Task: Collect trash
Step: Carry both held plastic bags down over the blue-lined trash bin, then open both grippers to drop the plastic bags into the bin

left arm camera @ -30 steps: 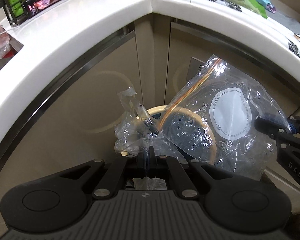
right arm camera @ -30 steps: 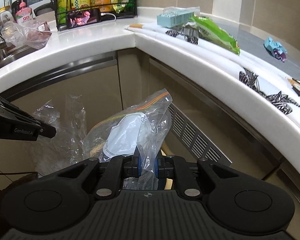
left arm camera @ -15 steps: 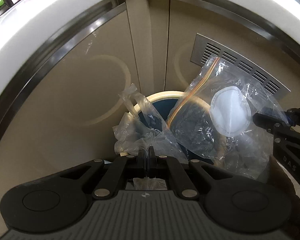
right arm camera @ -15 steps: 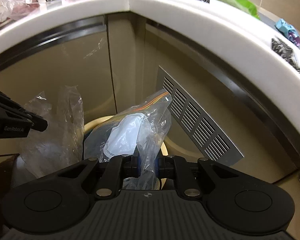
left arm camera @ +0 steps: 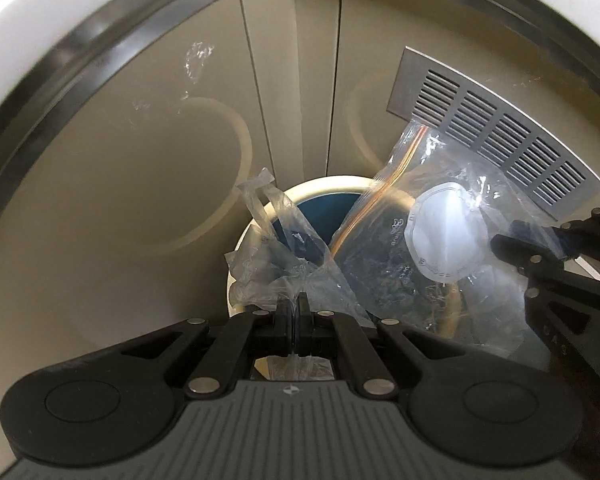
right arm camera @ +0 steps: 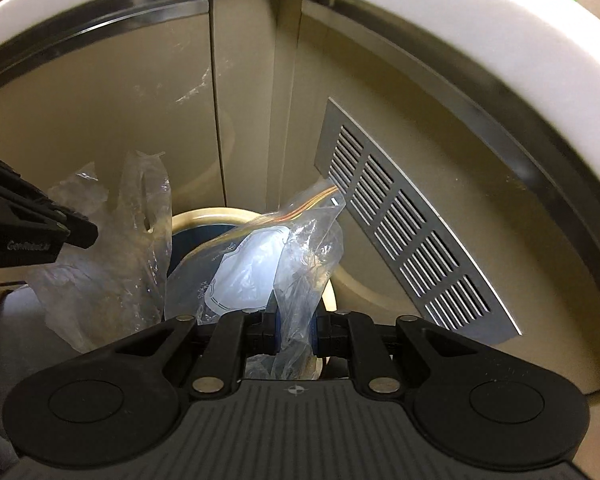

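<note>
My left gripper (left arm camera: 294, 309) is shut on a crumpled clear plastic bag (left arm camera: 278, 268), held over a round bin with a cream rim (left arm camera: 320, 185) and dark blue inside. My right gripper (right arm camera: 296, 322) is shut on a clear zip bag (right arm camera: 300, 248) with an orange seal strip and a white round label inside; it hangs over the same bin's rim (right arm camera: 208, 216). The zip bag (left arm camera: 436, 240) shows at the right of the left wrist view, with the right gripper (left arm camera: 540, 256) beside it. The crumpled bag (right arm camera: 112, 256) and left gripper (right arm camera: 76, 236) show at the left of the right wrist view.
Beige cabinet doors (left arm camera: 140, 168) meet in a corner behind the bin. A grey metal vent grille (left arm camera: 496, 128) is set in the right-hand door, also seen in the right wrist view (right arm camera: 404, 232). The white countertop edge (right arm camera: 460, 12) overhangs above.
Both grippers have moved down from countertop height, carrying their bags closer to the bin. The countertop has slid out of view at the top. Both grips are unchanged.
</note>
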Action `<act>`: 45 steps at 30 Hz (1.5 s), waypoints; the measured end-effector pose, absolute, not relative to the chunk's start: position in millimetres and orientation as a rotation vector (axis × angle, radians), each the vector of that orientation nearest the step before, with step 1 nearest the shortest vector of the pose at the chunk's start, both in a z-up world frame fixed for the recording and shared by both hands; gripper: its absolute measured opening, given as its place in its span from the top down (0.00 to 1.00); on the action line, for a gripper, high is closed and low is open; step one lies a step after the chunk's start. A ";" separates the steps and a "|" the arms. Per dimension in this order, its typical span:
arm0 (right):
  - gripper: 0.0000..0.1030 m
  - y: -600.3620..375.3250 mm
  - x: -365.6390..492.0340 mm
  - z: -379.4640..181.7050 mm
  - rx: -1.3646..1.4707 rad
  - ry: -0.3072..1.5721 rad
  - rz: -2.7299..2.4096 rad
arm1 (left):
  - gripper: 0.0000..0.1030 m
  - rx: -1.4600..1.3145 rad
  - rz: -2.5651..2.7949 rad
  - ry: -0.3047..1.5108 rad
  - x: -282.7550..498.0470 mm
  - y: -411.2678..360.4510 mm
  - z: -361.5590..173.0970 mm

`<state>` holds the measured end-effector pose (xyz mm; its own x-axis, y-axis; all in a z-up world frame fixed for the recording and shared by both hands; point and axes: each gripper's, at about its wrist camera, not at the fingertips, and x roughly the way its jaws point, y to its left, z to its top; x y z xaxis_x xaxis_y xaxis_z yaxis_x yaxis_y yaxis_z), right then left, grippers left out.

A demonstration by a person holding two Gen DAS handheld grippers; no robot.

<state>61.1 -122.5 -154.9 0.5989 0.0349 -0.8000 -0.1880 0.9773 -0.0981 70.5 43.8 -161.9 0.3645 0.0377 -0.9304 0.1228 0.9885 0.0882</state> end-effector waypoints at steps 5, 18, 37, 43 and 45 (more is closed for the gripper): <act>0.85 -118.1 67.5 -160.3 -0.175 0.945 0.130 | 0.99 0.166 -0.048 1.218 77.0 43.1 -171.3; 0.71 -111.5 84.7 -172.4 -0.184 0.981 0.136 | 0.98 0.195 -0.055 1.212 82.5 38.5 -178.5; 0.21 -126.8 70.5 -148.8 -0.151 0.922 0.116 | 0.00 0.288 0.001 1.093 40.1 46.8 -140.0; 0.15 -136.4 45.2 -125.2 -0.140 0.865 0.107 | 0.00 0.297 0.031 1.044 10.9 50.6 -114.5; 0.15 -138.2 35.0 -120.6 -0.141 0.858 0.109 | 0.00 0.300 0.046 1.013 1.4 51.9 -104.0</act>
